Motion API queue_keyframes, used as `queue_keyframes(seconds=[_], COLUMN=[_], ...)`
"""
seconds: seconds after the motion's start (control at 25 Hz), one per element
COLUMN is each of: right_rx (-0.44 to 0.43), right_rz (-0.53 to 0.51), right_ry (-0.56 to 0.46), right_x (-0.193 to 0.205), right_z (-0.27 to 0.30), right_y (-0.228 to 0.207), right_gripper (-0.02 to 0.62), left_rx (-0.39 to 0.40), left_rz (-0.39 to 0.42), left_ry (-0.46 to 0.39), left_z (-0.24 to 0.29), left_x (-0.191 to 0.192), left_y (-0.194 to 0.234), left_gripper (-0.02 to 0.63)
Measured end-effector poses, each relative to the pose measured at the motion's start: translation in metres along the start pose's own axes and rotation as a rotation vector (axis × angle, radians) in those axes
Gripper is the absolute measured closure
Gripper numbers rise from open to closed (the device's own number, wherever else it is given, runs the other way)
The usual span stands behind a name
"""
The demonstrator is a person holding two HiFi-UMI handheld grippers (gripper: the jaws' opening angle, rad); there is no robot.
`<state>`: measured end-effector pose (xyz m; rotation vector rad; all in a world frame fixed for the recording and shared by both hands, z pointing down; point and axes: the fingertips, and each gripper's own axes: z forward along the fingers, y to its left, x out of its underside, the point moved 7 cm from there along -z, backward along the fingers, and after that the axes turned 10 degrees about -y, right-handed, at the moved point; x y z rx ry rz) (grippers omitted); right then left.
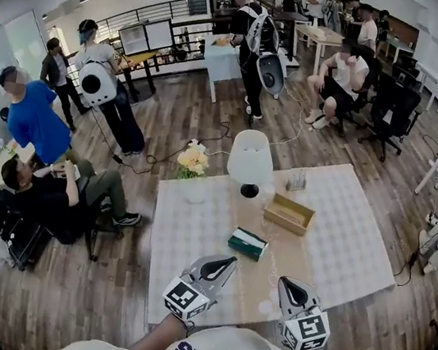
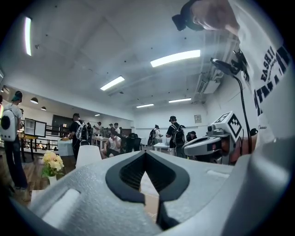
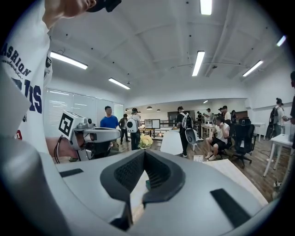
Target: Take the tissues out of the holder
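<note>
Tissues (image 1: 247, 243) lie on the table (image 1: 342, 232), apart from the wooden holder (image 1: 288, 213); I judge removal done. My left gripper (image 1: 227, 261) and right gripper (image 1: 286, 283) are closed, empty.

Dark letters on the person's white shirt (image 3: 16, 59) read "ASHION", with the larger print beneath unclear.

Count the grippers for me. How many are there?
2. The left gripper is over the near edge of the table. The right gripper is beside it, on its right. Both are shut and empty. None seem hidden.
</note>
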<state>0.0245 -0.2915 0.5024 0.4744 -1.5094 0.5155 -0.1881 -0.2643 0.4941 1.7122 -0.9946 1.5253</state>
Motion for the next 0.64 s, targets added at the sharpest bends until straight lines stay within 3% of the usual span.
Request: queue_keyframes(seconds=[0.64], right_rx=[0.048], right_rz=[-0.003], right_ry=[0.020], right_x=[0.002], right_z=[-0.016], right_y=[0.011], right_gripper=[0.589], left_rx=[0.044], left_rz=[-0.023], left_ry=[0.004], left_z=[-0.007], left_x=[0.002], left_y=[-0.011], left_gripper=[0.603])
